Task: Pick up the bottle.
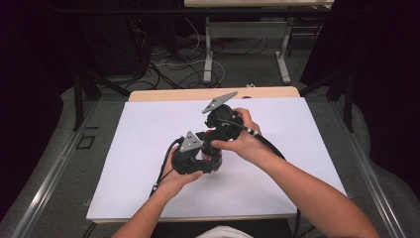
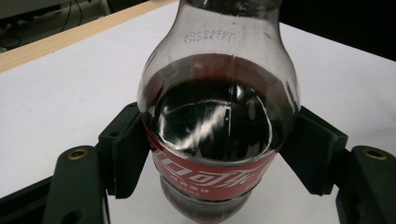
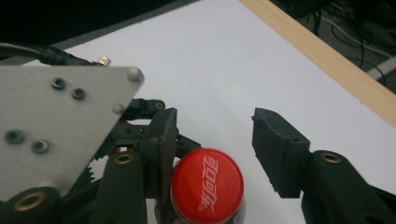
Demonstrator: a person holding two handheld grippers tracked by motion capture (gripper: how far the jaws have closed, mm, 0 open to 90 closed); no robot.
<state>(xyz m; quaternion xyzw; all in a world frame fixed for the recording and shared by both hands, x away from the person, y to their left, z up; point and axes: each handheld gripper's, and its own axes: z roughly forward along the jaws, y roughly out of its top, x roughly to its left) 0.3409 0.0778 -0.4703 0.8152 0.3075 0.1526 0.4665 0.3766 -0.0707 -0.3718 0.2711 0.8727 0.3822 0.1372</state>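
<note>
At the centre of the high view both forearms come up from the bottom edge and meet over the white worktop [image 1: 277,148]. The left hand [image 1: 179,179] lies palm-up under the left gripper [image 1: 200,157], cupping its black body from below, the forearm slanting in from the lower middle of the frame. In the left gripper view the jaws are closed on a cola bottle [image 2: 217,116]: one black pad presses the red label at the lower left of the frame and the other at the lower right, with the clear shoulder and dark drink rising between them toward the top edge. The right hand [image 1: 245,141] wraps the right gripper [image 1: 214,133] from the side, wrist bent, the forearm running off to the lower right corner; the gripper sits just above and behind the left one, its grey plate tilted toward the upper middle. In the right gripper view its jaws stand apart around the bottle's red cap [image 3: 207,184], low in the middle of the frame: the left pad is just beside the cap, and whether it touches I cannot tell, while the right pad stands clear of it with white worktop showing between.
</note>
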